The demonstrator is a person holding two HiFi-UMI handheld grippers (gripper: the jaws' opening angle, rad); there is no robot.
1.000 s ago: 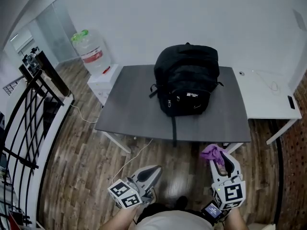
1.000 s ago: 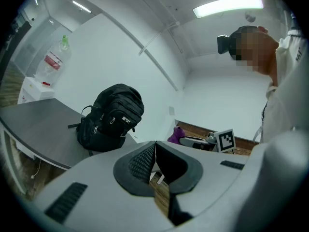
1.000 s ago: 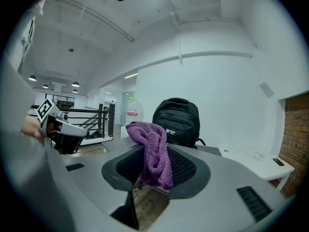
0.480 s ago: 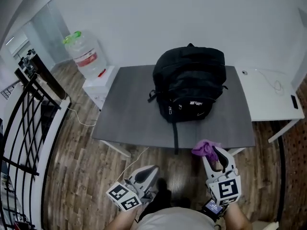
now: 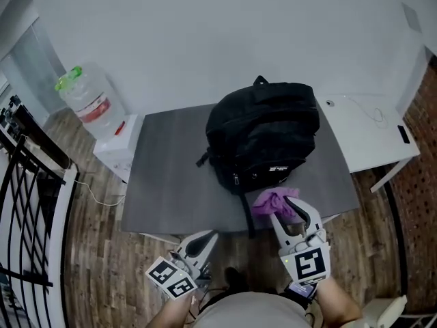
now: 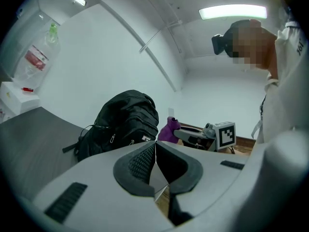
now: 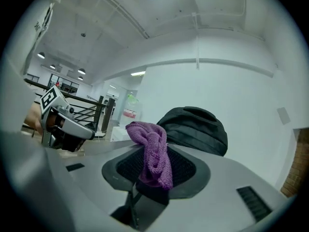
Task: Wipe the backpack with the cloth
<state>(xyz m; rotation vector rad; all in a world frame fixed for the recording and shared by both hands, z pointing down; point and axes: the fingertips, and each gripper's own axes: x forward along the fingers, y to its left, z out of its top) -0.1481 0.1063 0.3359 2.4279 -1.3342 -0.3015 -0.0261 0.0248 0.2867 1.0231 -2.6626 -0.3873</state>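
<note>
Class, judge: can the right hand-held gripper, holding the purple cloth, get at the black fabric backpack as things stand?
Probably yes. The right hand-held gripper, shut on the purple terry cloth, is at the near edge of the grey table, just before the black fabric backpack, with nothing between them.

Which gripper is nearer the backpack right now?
Right. The right gripper, shut on the purple cloth, is just in front of the backpack at the table's near edge. The left gripper, shut and empty, sits farther back, off the table.
</note>
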